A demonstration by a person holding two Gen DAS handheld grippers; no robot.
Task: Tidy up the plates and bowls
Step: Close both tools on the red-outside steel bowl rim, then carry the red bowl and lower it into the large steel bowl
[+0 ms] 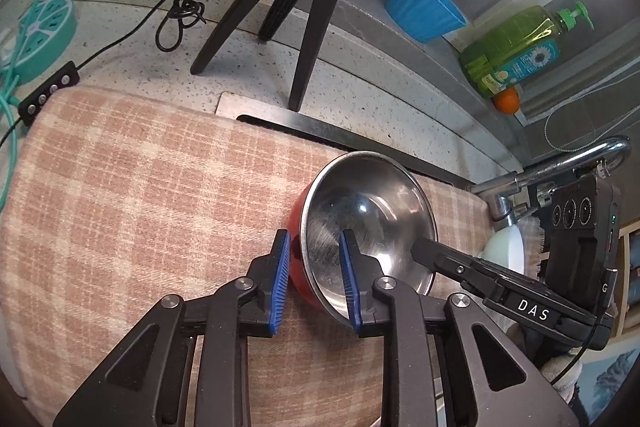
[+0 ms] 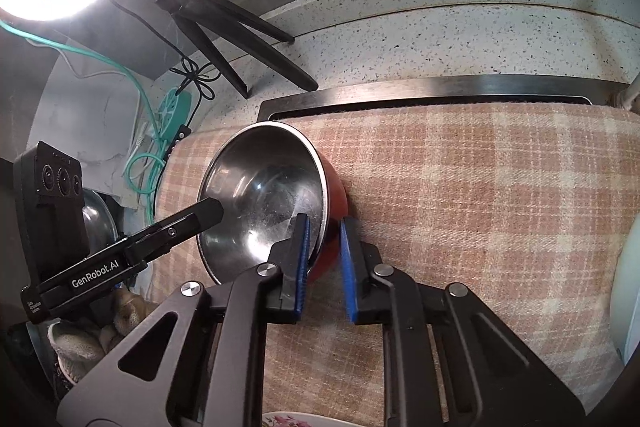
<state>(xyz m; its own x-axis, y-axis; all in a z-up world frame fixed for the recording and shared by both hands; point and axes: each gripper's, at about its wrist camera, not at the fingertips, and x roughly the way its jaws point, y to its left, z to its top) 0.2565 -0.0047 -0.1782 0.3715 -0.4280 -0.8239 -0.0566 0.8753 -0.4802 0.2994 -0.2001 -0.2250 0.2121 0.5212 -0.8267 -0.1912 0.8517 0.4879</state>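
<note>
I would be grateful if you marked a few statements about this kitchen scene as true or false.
1. The steel-lined bowl with a red outside rests on a checked cloth. True.
2. Both claws straddle the bowl's rim. True: left claw and right claw each have one pad inside and one outside.
3. The bowl is full of soup. False: it is empty.
4. A black tripod stands on the speckled counter. True.
5. The soap bottle is red. False: the pump bottle is green.

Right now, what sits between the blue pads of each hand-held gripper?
The bowl's wall and rim. Both wrist views show it: the left hand-held gripper and the right hand-held gripper each straddle opposite sides.
</note>
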